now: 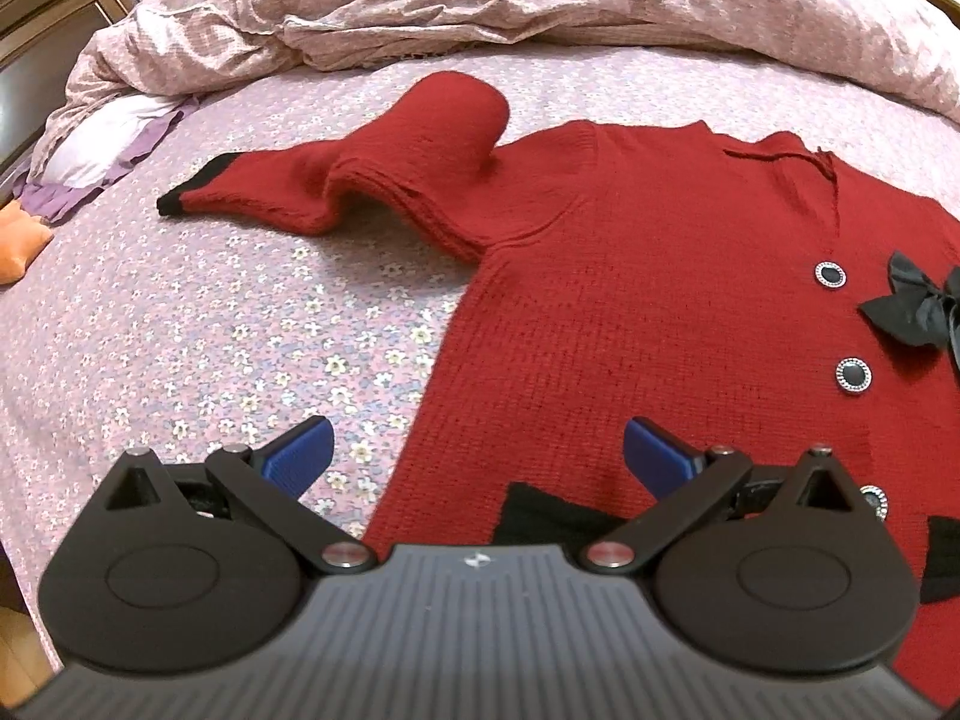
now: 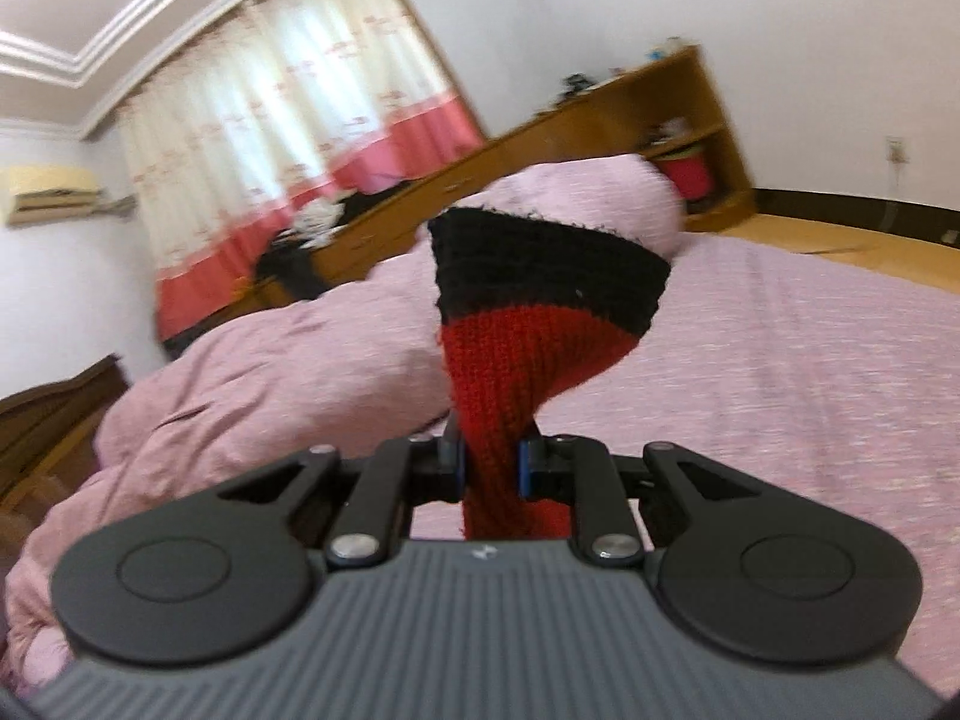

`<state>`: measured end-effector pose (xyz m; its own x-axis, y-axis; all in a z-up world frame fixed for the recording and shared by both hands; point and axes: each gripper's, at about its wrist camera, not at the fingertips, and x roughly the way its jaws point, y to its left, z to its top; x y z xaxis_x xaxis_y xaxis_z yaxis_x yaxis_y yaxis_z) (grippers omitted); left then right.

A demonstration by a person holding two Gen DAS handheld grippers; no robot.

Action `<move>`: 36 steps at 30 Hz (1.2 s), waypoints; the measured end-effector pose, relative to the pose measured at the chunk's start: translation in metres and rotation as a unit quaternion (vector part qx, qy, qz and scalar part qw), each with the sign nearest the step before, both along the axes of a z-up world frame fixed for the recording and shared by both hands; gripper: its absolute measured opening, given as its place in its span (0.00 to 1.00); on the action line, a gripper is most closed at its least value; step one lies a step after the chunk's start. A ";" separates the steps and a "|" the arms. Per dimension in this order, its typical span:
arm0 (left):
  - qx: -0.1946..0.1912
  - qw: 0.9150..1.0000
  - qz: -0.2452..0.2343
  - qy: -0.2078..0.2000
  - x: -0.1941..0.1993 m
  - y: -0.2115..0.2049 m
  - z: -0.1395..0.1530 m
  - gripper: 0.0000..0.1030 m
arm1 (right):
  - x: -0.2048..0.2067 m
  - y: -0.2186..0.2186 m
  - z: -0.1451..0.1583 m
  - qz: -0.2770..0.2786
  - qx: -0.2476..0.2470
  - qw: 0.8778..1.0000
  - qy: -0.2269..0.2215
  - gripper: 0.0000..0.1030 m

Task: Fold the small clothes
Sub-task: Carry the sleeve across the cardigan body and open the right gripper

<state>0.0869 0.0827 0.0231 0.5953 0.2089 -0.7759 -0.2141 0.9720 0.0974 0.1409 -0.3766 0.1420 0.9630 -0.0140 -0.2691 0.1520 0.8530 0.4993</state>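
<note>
A small red knitted cardigan lies front up on the bed, with round black buttons and a black bow. Its left sleeve, tipped with a black cuff, stretches out to the left and humps up at the shoulder. My left gripper hovers open over the cardigan's lower left edge, nothing between its blue pads. In the right wrist view my right gripper is shut on a red sleeve; the black cuff stands lifted above the fingers.
A crumpled pink duvet is heaped along the far side of the floral sheet. An orange item and purple cloth lie at the left edge. The right wrist view shows a wooden shelf unit and curtains beyond the bed.
</note>
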 end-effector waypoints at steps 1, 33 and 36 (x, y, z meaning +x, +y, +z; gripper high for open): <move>-0.001 1.000 0.001 0.001 0.000 0.002 -0.001 1.00 | 0.004 0.010 0.003 0.009 -0.003 1.000 -0.001 0.18; -0.020 0.999 0.044 -0.015 -0.013 0.076 -0.006 1.00 | 0.045 0.327 -0.066 0.258 -0.057 0.962 0.070 0.18; -0.020 0.999 0.049 -0.013 -0.012 0.082 -0.008 1.00 | 0.049 0.345 -0.084 0.266 -0.063 0.958 0.092 0.18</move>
<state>0.0744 0.1643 0.0147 0.5933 0.2353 -0.7698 -0.3096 0.9495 0.0516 0.1898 -0.0320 0.0583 0.7794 0.4213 -0.4636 -0.2448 0.8861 0.3937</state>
